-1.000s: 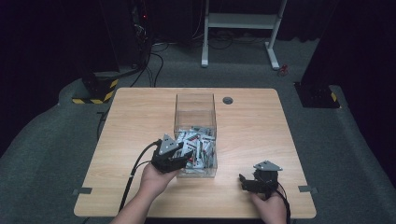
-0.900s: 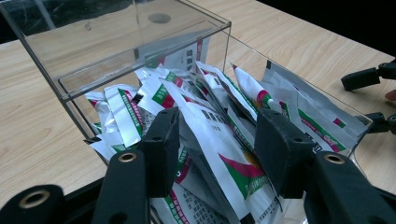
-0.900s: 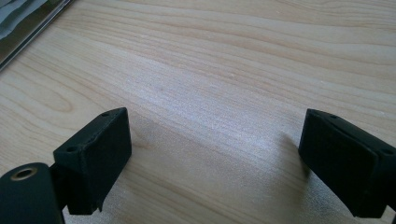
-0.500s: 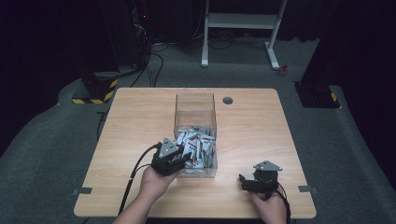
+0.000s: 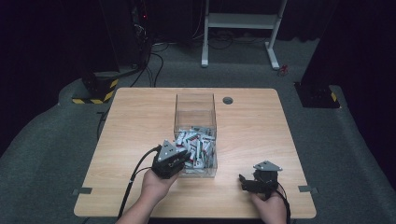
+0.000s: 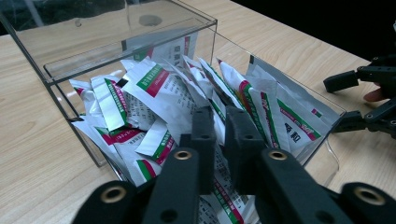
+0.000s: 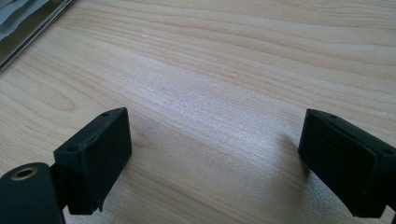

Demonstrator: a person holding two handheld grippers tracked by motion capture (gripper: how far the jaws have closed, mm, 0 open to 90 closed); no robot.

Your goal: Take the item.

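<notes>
Right gripper (image 5: 245,183) at near table (image 5: 140,121) edge, jaws spread wide, nothing between, hovering over bare wood. Left gripper (image 6: 219,135) reaches into near end of clear box (image 5: 195,105), jaws just closing, pinching one sachet (image 6: 223,126) from pile of sachets (image 5: 198,145). Far half of box holds none. Grommet hole (image 5: 228,100) beyond.

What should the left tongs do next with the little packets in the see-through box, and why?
Probably lift straight up, slowly. The left tongs have just been closing and now look nearly shut on a white packet in the clear box, which holds a heap of them. The right tongs rest open over the table, so nothing blocks the way.
</notes>
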